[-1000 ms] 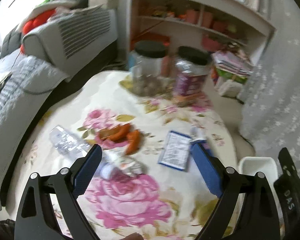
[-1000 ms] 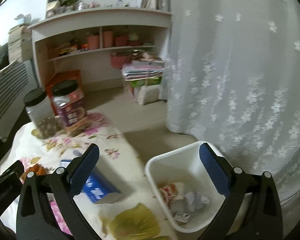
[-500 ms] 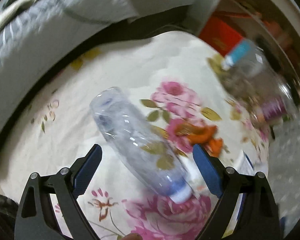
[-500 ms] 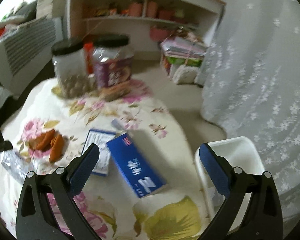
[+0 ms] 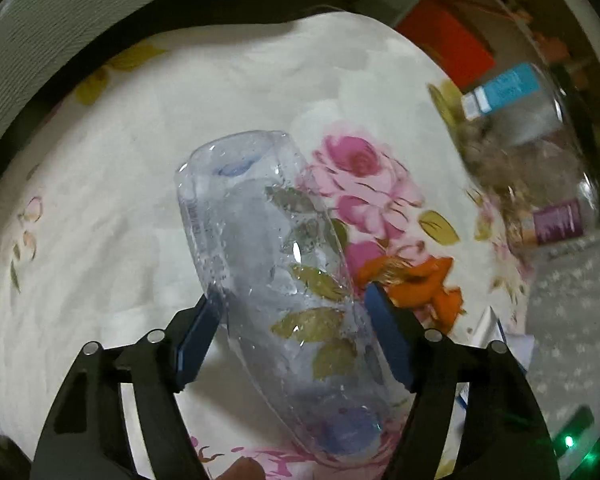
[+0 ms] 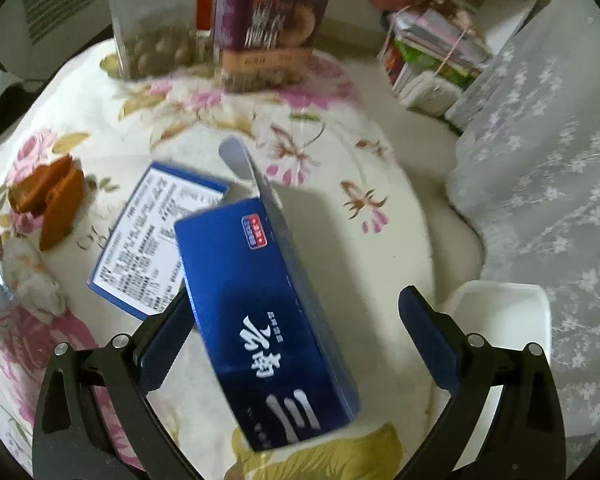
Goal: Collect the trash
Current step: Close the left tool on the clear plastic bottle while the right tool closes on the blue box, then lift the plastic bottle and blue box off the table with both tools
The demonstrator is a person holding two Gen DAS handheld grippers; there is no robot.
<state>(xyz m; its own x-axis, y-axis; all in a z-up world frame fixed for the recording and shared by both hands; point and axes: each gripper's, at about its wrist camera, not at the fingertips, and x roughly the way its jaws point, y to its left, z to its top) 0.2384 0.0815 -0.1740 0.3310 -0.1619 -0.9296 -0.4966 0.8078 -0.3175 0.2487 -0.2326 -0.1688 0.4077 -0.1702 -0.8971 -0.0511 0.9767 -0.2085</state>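
The clear crumpled plastic bottle (image 5: 276,280) is see-through with little droplets and dents all over, flower print showing through it, blue cap end (image 5: 350,436) pointing back toward the camera. It lies on the floral-cloth desk (image 5: 140,160), and the left tongs (image 5: 294,330) have a blue pad pressed on each side of its body, so they're clamped on the bottle.

Over on the other side, the right tongs (image 6: 294,334) are spread wide around a glossy dark blue cardboard box (image 6: 268,312) with white characters and an open flap (image 6: 244,164) at the far end. The left pad sits right at the box's edge, the right pad is well clear of it, so nothing gripped there. The box partly overlaps a flat blue-and-white printed packet (image 6: 148,236).

Orange peel pieces (image 6: 50,200) and a wad of white crumpled tissue (image 6: 30,276) lie left of that. Two clear plastic jars (image 6: 156,20) stand at the far edge of the desk. A white plastic bin (image 6: 512,320) sits just off the desk's right side, next to a lacy white curtain (image 6: 560,160).
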